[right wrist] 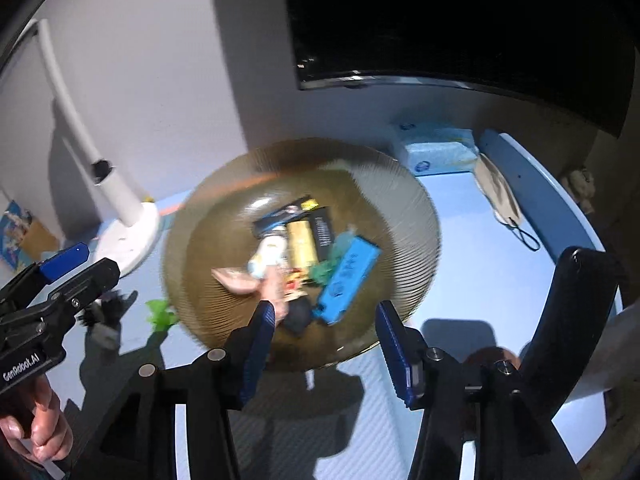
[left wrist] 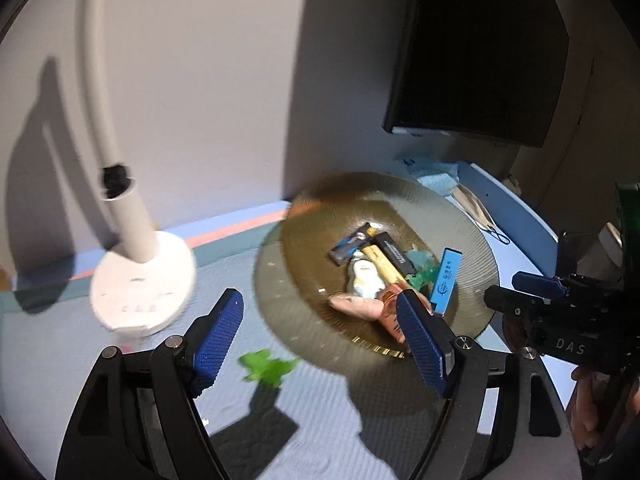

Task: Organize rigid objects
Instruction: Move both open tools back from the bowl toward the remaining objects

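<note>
On blue table [right wrist: 472, 240], glass plate [right wrist: 416, 216] lies ahead of open right gripper [right wrist: 326, 322].

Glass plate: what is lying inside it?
The glass plate holds a blue box, yellow box, black boxes, white figurine and green piece; lower items are covered.

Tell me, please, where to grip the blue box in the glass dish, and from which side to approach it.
Grip the blue box across its two long sides, near the end closest to the dish rim, coming from above. It lies flat and slightly apart on the right of the pile, so that end looks freest, though blur hides detail.
</note>
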`<move>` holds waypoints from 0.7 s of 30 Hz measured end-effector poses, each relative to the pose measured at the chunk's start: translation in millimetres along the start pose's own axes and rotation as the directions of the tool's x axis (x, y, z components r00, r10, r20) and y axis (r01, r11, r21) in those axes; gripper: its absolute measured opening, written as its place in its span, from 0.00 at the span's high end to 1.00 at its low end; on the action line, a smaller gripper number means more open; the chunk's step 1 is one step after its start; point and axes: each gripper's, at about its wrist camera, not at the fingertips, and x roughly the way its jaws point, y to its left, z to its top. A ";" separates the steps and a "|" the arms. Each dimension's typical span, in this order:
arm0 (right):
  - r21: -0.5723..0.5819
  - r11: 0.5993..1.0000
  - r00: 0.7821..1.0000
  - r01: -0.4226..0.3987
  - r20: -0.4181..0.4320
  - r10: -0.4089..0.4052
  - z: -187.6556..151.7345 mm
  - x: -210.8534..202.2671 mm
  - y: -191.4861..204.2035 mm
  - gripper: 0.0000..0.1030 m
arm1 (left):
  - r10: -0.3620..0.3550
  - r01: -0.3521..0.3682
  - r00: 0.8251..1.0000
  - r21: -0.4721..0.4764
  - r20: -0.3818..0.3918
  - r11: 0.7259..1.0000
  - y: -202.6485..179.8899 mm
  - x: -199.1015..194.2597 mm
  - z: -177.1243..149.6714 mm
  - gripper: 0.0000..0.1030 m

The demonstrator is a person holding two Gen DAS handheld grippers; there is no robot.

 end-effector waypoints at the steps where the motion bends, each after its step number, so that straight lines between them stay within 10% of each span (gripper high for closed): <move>1: -0.003 1.000 1.000 -0.011 0.007 0.011 -2.0 -5.8 4.8 0.50 | 0.008 -0.008 1.000 -0.006 0.010 1.000 6.5 -9.2 -1.9 0.25; 11: -0.100 0.980 0.983 -0.174 0.040 0.179 -38.8 -25.4 89.0 0.32 | 0.141 -0.132 0.990 -0.216 0.023 0.967 130.4 -88.9 -70.1 0.16; 21: -0.186 0.958 0.975 -0.219 -0.014 0.220 -102.7 56.1 160.9 0.22 | 0.249 -0.315 0.948 -0.457 -0.199 0.832 229.4 -50.9 -176.2 0.16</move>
